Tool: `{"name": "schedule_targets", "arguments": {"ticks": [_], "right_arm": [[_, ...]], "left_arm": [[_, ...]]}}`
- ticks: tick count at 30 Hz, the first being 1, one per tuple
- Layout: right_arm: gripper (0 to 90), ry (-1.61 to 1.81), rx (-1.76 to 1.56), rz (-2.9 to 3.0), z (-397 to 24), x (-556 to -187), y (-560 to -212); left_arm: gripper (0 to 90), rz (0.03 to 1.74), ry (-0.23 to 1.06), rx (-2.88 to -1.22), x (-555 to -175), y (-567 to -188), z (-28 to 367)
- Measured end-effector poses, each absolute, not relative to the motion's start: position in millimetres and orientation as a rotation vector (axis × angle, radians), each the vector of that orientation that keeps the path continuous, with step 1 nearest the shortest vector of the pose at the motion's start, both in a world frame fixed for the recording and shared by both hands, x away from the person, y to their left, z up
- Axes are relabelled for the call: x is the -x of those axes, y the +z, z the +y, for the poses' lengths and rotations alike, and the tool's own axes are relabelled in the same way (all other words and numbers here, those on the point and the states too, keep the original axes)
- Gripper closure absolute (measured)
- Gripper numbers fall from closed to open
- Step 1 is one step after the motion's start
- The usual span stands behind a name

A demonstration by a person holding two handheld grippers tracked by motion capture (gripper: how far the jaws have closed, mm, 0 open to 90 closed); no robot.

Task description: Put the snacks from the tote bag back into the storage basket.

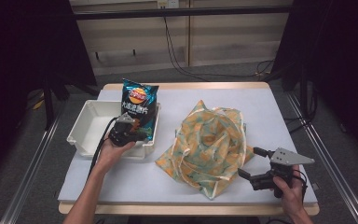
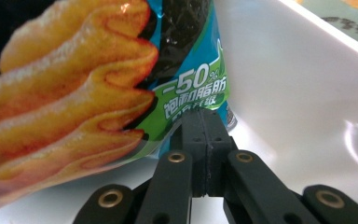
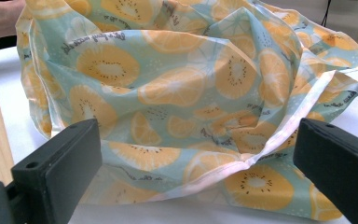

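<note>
White bin [image 1: 86, 126] holding chip bag [image 1: 139, 109], orange-print fabric bag [image 1: 209, 142] beside it on table [image 1: 279, 107]

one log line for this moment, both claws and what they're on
left claw: shut on chip bag edge, over white bin | right claw: open, beside fruit-print bag, not gripping

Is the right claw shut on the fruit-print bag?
No, the right claw stands wide open, its jaws apart on either side of the fruit-print bag on the table.

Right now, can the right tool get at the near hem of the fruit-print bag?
Probably yes. The right tool is open, facing the fruit-print bag, and its pale hem lies between the jaws with nothing in front of it.
</note>
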State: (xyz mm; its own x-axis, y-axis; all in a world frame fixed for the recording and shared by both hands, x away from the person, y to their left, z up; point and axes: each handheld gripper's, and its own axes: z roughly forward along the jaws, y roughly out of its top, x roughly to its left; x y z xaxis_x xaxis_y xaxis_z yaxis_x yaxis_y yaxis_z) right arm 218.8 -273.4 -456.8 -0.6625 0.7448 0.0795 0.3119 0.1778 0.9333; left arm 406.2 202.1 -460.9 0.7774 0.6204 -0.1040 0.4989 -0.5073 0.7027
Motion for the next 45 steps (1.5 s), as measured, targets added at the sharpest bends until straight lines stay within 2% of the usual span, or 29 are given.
{"name": "schedule_targets", "arguments": {"ticks": [11,14,25,35,43,45], "right_arm": [[0.4,1.487,-0.991,2.067,-273,-219,-457],[0.4,1.486,-0.993,2.065,-273,-219,-457],[0.4,1.483,-0.989,2.071,-273,-219,-457],[0.3,1.483,-0.984,2.071,-274,-219,-457],[0.3,1.485,-0.988,2.066,-274,-218,-457],[0.3,1.487,-0.991,2.066,-274,-218,-457]], "left_arm": [[88.9,0.832,0.236,-2.241,-421,-457,197],[87.6,0.843,0.207,-2.220,-425,-460,196],[82.8,0.864,0.227,-2.216,-432,-456,188],[72.2,0.841,0.212,-2.144,-421,-456,196],[58.7,0.826,0.235,-2.071,-406,-448,204],[52.4,0.811,0.241,-2.061,-401,-444,206]]}}
